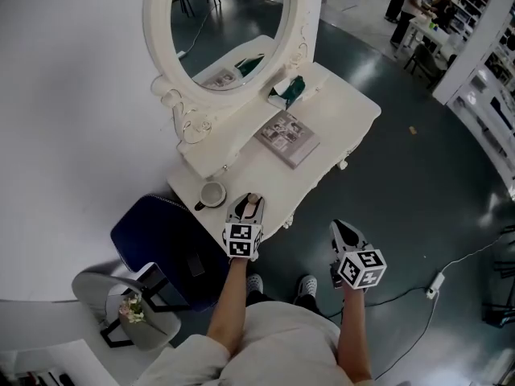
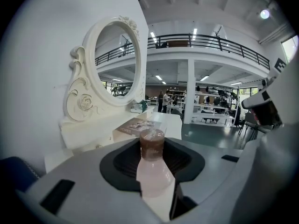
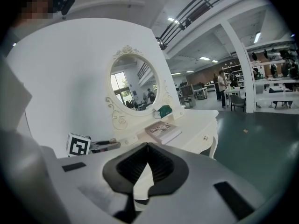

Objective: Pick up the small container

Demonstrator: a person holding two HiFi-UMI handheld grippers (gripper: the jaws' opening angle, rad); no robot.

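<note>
The small container [image 2: 153, 169], a pale pink bottle with a brown cap, stands between the jaws of my left gripper [image 2: 153, 146], which is shut on it. In the head view the left gripper [image 1: 250, 200] holds the small container [image 1: 253, 207] over the front edge of the white dressing table [image 1: 338, 119]. Whether it rests on the table I cannot tell. My right gripper [image 1: 341, 230] hangs over the dark floor to the right of the table, its jaws shut on nothing [image 3: 147, 146].
A white cup [image 1: 212, 194] stands just left of the left gripper. A book [image 1: 287, 137] lies mid-table, a green tissue box [image 1: 288, 92] behind it, under the oval mirror [image 1: 228, 22]. A blue chair [image 1: 165, 244] is at the table's left.
</note>
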